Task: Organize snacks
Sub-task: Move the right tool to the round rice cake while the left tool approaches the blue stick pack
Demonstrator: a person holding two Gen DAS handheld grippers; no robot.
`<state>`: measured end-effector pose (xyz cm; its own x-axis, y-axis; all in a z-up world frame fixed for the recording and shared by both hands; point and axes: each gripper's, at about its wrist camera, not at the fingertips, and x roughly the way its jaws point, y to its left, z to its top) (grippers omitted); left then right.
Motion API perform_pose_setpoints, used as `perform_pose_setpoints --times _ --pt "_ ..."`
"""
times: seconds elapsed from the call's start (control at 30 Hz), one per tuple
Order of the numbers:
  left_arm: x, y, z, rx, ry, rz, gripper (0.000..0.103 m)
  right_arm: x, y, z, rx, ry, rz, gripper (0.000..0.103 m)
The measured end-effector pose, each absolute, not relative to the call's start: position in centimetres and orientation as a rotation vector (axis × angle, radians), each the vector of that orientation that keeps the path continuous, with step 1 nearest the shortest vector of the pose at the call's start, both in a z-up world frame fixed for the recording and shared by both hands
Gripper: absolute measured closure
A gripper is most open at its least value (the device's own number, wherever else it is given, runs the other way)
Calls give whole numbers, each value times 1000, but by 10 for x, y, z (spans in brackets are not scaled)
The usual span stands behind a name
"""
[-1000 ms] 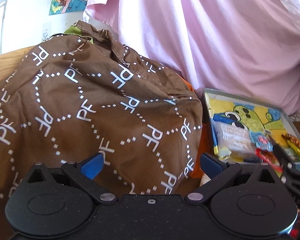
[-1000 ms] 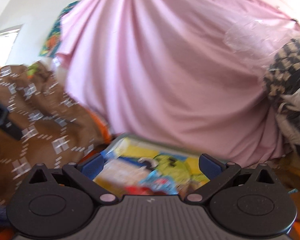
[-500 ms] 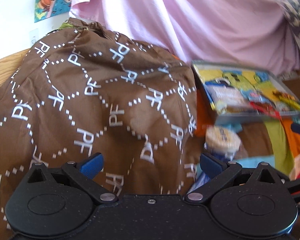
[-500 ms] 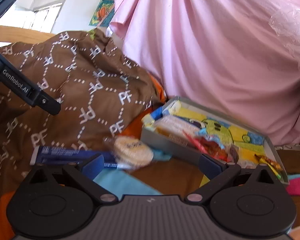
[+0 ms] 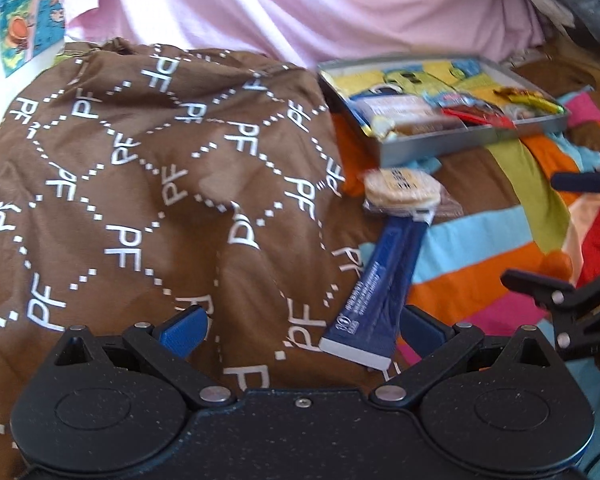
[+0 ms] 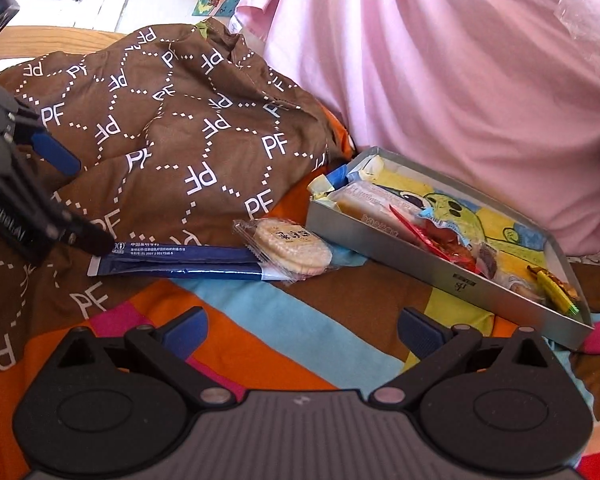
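Note:
A long dark blue packet (image 5: pixel 374 280) (image 6: pixel 180 262) lies on the striped cover, its near end between the tips of my open left gripper (image 5: pixel 300 330). A wrapped pair of round crackers (image 5: pixel 404 192) (image 6: pixel 292 246) rests on its far end. Behind them a grey tin tray (image 5: pixel 472 142) (image 6: pixel 440 276) holds several wrapped snacks. My right gripper (image 6: pixel 302 330) is open over the striped cover, short of the packet, with nothing between its fingers. The left gripper (image 6: pixel 56 196) shows at the left edge of the right wrist view, the right gripper (image 5: pixel 560 236) at the right edge of the left wrist view.
A brown quilt printed with PF (image 5: pixel 140 184) (image 6: pixel 172 132) is heaped on the left. A pink sheet (image 5: pixel 300 4) (image 6: pixel 460 60) hangs behind the tray. The striped bed cover (image 6: pixel 300 332) is soft and uneven. A wooden headboard (image 6: pixel 52 40) stands at far left.
Both views have tilted down and swung right. The blue packet and crackers have come into view, and the left gripper now straddles the packet's near end. Both grippers have stayed open.

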<state>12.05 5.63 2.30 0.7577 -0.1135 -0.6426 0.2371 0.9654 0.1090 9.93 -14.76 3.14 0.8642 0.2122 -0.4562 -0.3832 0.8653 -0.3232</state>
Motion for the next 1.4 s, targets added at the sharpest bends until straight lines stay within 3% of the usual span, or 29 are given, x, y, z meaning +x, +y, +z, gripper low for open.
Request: perform_pose_setpoints --times 0.73,1.13,1.4 --pt "152 36 14 258 691 -324 1 213 -143 44 -296 539 483 0" --pt "129 16 20 342 606 -432 2 213 -131 41 -281 546 543 0" --pt "142 9 9 379 667 -449 2 230 -129 30 -131 609 457 0"
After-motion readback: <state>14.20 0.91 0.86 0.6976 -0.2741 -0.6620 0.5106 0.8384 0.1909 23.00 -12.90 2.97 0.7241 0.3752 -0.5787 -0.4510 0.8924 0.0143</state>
